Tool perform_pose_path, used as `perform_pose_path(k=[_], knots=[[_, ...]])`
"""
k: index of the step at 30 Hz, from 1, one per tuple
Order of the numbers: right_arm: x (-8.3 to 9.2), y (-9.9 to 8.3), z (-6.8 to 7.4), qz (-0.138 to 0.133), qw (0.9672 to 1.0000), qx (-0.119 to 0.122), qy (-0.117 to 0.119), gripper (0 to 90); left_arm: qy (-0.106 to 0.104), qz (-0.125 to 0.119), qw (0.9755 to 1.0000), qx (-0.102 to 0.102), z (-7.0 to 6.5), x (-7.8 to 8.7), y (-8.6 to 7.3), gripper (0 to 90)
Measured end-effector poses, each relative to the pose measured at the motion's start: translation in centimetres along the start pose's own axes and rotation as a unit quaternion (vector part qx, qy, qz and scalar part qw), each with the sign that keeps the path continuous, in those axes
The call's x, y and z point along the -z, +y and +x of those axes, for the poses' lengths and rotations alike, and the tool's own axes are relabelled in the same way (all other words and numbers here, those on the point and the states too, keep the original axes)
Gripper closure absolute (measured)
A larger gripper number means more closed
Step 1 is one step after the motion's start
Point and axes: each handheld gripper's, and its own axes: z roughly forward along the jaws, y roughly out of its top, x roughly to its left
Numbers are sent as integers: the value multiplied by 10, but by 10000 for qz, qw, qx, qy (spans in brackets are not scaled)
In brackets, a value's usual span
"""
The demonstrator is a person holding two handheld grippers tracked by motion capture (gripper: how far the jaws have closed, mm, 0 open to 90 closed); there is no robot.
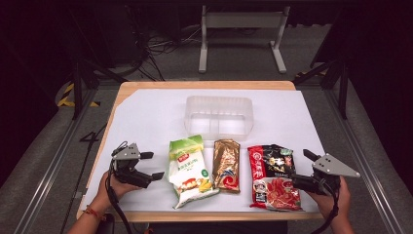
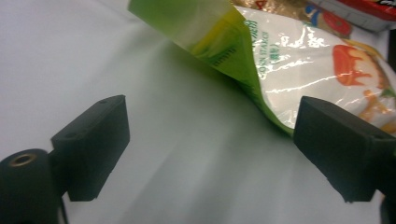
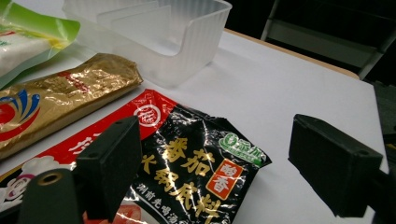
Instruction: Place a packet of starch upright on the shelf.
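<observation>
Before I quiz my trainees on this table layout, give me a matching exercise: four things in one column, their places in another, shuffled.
Things:
1. green and white packet
2. gold packet
3. red and black packet
4. clear plastic bin

Places:
A. beside the right tool
B. behind the three packets
C. nearest the left tool
D. middle of the row

Pairs: 1-C, 2-D, 3-A, 4-B

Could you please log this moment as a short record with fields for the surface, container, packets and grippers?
surface: white sheet on a wooden table
container: clear plastic bin, empty, behind the packets
packets: green-and-white pouch, gold packet, red-and-black packet, lying flat in a row
left gripper: open, beside the pouch
right gripper: open, by the red-and-black packet
</observation>
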Motion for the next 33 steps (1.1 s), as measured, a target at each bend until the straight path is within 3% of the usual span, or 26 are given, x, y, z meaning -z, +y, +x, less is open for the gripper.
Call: perform_pose_path(k=[5,8,9,14,17,19,20,21,27,33], knots=[[-1,0,1,20,10000,23,42,179,-297,198,9991,209,3,-11,2,134],[-3,-1,2,70,9999,57,43,179,-611,165,9971,416,6,-15,3,133],[-3,-1,2,86,9999,53,44,179,-732,255,9958,491,6,-20,5,130],[-4,-1,3,113,9999,75,39,179,-866,412,9947,367,2,-31,11,127],[-5,-1,3,135,9999,71,39,179,-1061,383,9923,513,2,-41,16,130],[-5,-1,3,139,9999,72,51,179,-908,541,9940,269,1,-46,20,142],[-5,-2,3,154,9998,80,58,180,-958,484,9936,339,2,-48,21,162],[-6,-2,4,181,9998,100,54,181,-1079,592,9913,477,4,-56,25,165],[-5,-2,4,171,9998,101,63,181,-1055,580,9922,319,0,-61,33,171],[-5,-2,5,177,9997,93,108,181,-936,635,9929,380,1,-64,39,237]])
